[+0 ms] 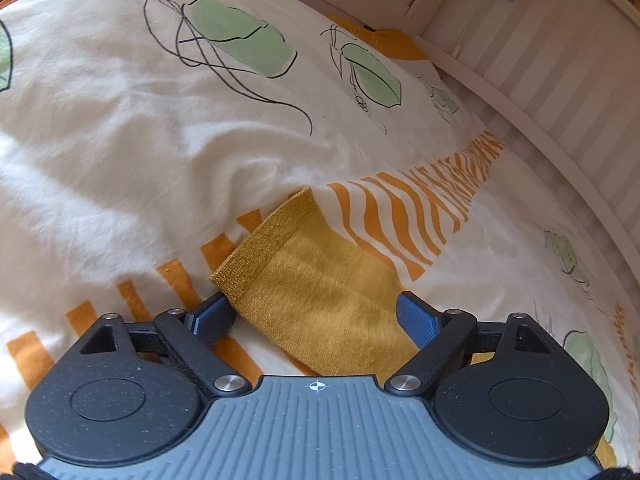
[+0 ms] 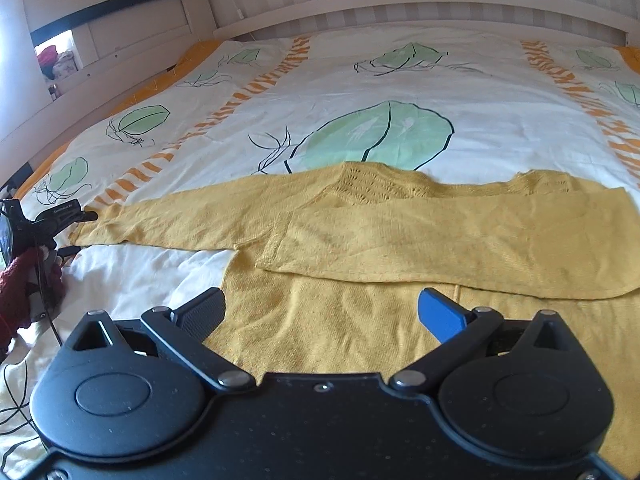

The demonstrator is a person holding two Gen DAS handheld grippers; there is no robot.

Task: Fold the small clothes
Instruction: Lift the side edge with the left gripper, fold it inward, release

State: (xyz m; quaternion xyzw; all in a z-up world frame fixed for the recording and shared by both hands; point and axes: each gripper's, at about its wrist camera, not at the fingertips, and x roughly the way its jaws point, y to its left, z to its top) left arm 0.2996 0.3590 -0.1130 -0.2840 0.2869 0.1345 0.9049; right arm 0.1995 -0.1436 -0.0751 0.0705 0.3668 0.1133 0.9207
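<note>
A small mustard-yellow knitted sweater (image 2: 360, 328) lies flat on the bed. Its right sleeve (image 2: 480, 248) is folded across the chest; its left sleeve (image 2: 180, 224) stretches out to the left. In the left wrist view the ribbed cuff end of that sleeve (image 1: 320, 288) lies between the fingers of my left gripper (image 1: 316, 318), which is open around it. The left gripper also shows at the far left of the right wrist view (image 2: 60, 220). My right gripper (image 2: 322, 312) is open, low over the sweater's body.
The bed cover (image 2: 360, 80) is white with green leaf prints and orange stripes, and is rumpled near the sleeve (image 1: 160, 160). A white bed frame rail (image 2: 400, 8) and striped wall stand behind. Cables (image 2: 16, 400) lie at the left.
</note>
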